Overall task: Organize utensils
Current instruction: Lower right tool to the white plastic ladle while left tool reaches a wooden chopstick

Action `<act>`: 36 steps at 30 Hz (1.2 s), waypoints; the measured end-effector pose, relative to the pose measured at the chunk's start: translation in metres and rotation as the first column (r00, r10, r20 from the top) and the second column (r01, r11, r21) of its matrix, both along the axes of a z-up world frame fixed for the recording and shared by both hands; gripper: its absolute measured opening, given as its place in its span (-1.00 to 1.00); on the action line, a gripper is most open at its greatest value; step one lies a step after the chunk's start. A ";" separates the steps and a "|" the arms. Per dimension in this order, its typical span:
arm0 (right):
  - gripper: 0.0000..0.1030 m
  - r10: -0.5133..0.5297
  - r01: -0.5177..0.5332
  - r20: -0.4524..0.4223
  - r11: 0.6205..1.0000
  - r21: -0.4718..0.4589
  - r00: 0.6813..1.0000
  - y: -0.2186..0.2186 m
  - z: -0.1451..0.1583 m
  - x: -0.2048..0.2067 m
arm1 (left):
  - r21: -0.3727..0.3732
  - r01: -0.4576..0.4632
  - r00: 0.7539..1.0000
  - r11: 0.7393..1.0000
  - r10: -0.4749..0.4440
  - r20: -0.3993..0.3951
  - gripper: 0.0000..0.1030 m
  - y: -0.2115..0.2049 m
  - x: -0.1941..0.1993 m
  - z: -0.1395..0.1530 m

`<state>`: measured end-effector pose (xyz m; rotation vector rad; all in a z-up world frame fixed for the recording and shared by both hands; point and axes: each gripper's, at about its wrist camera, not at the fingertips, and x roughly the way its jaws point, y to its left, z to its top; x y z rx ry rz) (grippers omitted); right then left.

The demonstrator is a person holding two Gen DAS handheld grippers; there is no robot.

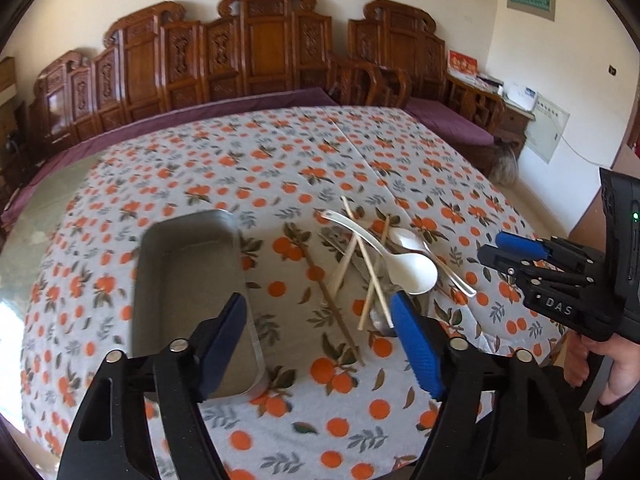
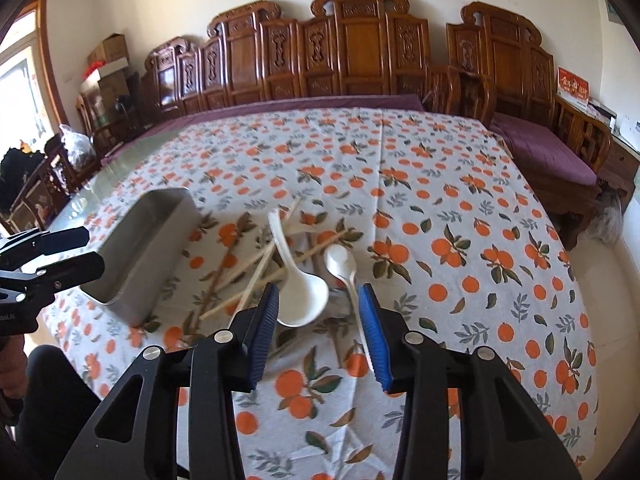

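A heap of utensils lies mid-table: a large white spoon [image 1: 412,274] [image 2: 302,296], a smaller white spoon [image 1: 406,238] [image 2: 340,260], several wooden chopsticks [image 1: 340,316] [image 2: 256,268] and a metal spoon [image 1: 380,320] partly under them. An empty metal tray [image 1: 192,292] [image 2: 140,252] stands left of the heap. My left gripper [image 1: 320,312] is open and empty above the gap between tray and heap. My right gripper [image 2: 318,300] is open and empty, just above the large white spoon; it also shows in the left wrist view [image 1: 520,252].
The table wears an orange-print cloth [image 1: 280,160] [image 2: 440,200]. Carved wooden benches with purple cushions [image 2: 540,152] stand behind and right of it. The table's near edge is close below both grippers.
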<state>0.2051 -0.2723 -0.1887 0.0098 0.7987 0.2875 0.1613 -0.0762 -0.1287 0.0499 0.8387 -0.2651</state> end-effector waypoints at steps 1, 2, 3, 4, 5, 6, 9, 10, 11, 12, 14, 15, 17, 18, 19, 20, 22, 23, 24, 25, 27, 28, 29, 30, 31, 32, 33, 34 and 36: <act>-0.18 -0.004 0.004 -0.013 1.000 0.001 1.000 -0.002 -0.004 0.003 | -0.001 0.007 1.000 1.000 -0.007 -0.009 0.30 -0.004 0.003 -0.004; -0.19 -0.007 0.007 -0.017 1.000 0.001 1.000 -0.004 -0.007 0.005 | -0.001 0.013 1.000 1.000 -0.013 -0.022 0.25 -0.009 0.007 -0.008; -0.19 -0.011 0.011 -0.020 1.000 0.003 1.000 -0.006 -0.010 0.006 | 0.001 0.020 0.999 1.000 -0.020 -0.037 0.24 -0.015 0.012 -0.015; -0.20 -0.014 0.014 -0.023 1.000 0.006 1.000 -0.007 -0.012 0.007 | 0.003 0.025 0.999 1.000 -0.025 -0.044 0.24 -0.018 0.014 -0.019; -0.20 -0.019 0.020 -0.028 1.000 0.015 0.999 -0.009 -0.015 0.008 | 0.003 0.033 0.998 0.999 -0.033 -0.057 0.20 -0.024 0.019 -0.025; -0.19 -0.025 0.025 -0.033 0.999 0.021 0.999 -0.010 -0.018 0.009 | 0.002 0.036 0.997 0.999 -0.036 -0.065 0.17 -0.027 0.022 -0.028; -0.21 -0.034 0.036 -0.045 0.999 0.034 0.998 -0.014 -0.025 0.012 | 0.005 0.045 0.994 0.999 -0.045 -0.101 0.02 -0.038 0.035 -0.043; -0.21 -0.038 0.040 -0.049 0.998 0.038 0.998 -0.015 -0.027 0.013 | 0.006 0.046 0.993 0.999 -0.045 -0.111 -0.05 -0.042 0.040 -0.048; -0.21 -0.042 0.045 -0.052 0.998 0.044 0.998 -0.017 -0.029 0.014 | 0.004 0.048 0.992 0.999 -0.048 -0.120 -0.10 -0.045 0.044 -0.051; -0.21 -0.045 0.048 -0.054 0.998 0.048 0.998 -0.019 -0.030 0.015 | 0.001 0.050 0.990 0.999 -0.049 -0.129 -0.14 -0.048 0.049 -0.055; -0.21 -0.050 0.053 -0.055 0.997 0.054 0.997 -0.021 -0.032 0.017 | -0.009 0.048 0.988 0.999 -0.049 -0.148 -0.27 -0.052 0.058 -0.063; -0.21 -0.052 0.055 -0.058 0.997 0.058 0.997 -0.022 -0.033 0.018 | -0.018 0.043 0.986 0.999 -0.045 -0.162 -0.32 -0.054 0.064 -0.068; -0.21 -0.054 0.058 -0.060 0.996 0.063 0.997 -0.023 -0.034 0.020 | -0.017 0.038 0.984 0.999 -0.040 -0.176 -0.43 -0.057 0.072 -0.075; -0.21 -0.056 0.060 -0.060 0.996 0.064 0.997 -0.024 -0.035 0.020 | -0.014 0.033 0.983 0.999 -0.035 -0.183 -0.45 -0.059 0.077 -0.078; -0.21 -0.057 0.061 -0.059 0.996 0.065 0.997 -0.024 -0.035 0.021 | -0.015 0.033 0.982 0.999 -0.035 -0.187 -0.48 -0.061 0.081 -0.081; -0.21 -0.057 0.061 -0.059 0.996 0.067 0.997 -0.024 -0.036 0.022 | -0.015 0.033 0.981 0.999 -0.035 -0.191 -0.50 -0.063 0.085 -0.083; -0.21 -0.056 0.060 -0.059 0.996 0.072 0.997 -0.023 -0.036 0.023 | -0.022 0.021 0.979 1.000 -0.025 -0.203 -0.57 -0.063 0.092 -0.089; -0.21 -0.054 0.059 -0.055 0.995 0.077 0.997 -0.022 -0.036 0.024 | -0.025 0.019 0.978 1.000 -0.024 -0.206 -0.59 -0.063 0.095 -0.090; -0.21 -0.053 0.057 -0.052 0.995 0.081 0.997 -0.021 -0.035 0.025 | -0.029 0.016 0.978 0.999 -0.022 -0.209 -0.59 -0.062 0.097 -0.092; -0.21 -0.051 0.055 -0.049 0.995 0.086 0.997 -0.020 -0.035 0.027 | -0.035 0.015 0.976 0.999 -0.022 -0.217 -0.59 -0.062 0.099 -0.094; -0.21 -0.047 0.051 -0.046 0.994 0.092 0.998 -0.018 -0.034 0.028 | -0.059 0.010 0.973 0.998 -0.023 -0.229 -0.66 -0.060 0.101 -0.097; -0.21 -0.043 0.047 -0.045 0.995 0.093 0.998 -0.017 -0.034 0.029 | -0.071 0.008 0.973 0.997 -0.024 -0.230 -0.78 -0.059 0.102 -0.096; -0.21 -0.038 0.042 -0.044 0.995 0.092 0.998 -0.015 -0.034 0.030 | -0.080 0.006 0.973 0.997 -0.025 -0.231 -0.91 -0.058 0.103 -0.096; -0.21 -0.034 0.038 -0.043 0.995 0.092 0.998 -0.013 -0.033 0.031 | -0.083 0.003 0.973 0.997 -0.022 -0.230 -0.92 -0.058 0.102 -0.094; -0.21 -0.029 0.033 -0.043 0.995 0.091 0.999 -0.011 -0.033 0.032 | -0.090 0.000 0.975 0.996 -0.020 -0.223 -0.92 -0.056 0.101 -0.091; -0.21 -0.026 0.029 -0.042 0.995 0.090 0.999 -0.009 -0.033 0.034 | -0.100 0.000 0.976 0.995 -0.021 -0.216 -0.92 -0.055 0.100 -0.088; -0.21 -0.022 0.025 -0.041 0.996 0.088 0.999 -0.007 -0.032 0.036 | -0.107 0.001 0.977 0.994 -0.024 -0.211 -0.92 -0.054 0.098 -0.084; -0.21 -0.017 0.021 -0.039 0.996 0.084 0.999 -0.004 -0.032 0.039 | -0.109 0.004 0.978 0.994 -0.026 -0.205 -0.92 -0.052 0.095 -0.081; -0.21 -0.007 0.010 -0.035 0.997 0.075 0.999 0.000 -0.033 0.045 | -0.107 0.011 0.981 0.994 -0.031 -0.191 -0.92 -0.050 0.091 -0.074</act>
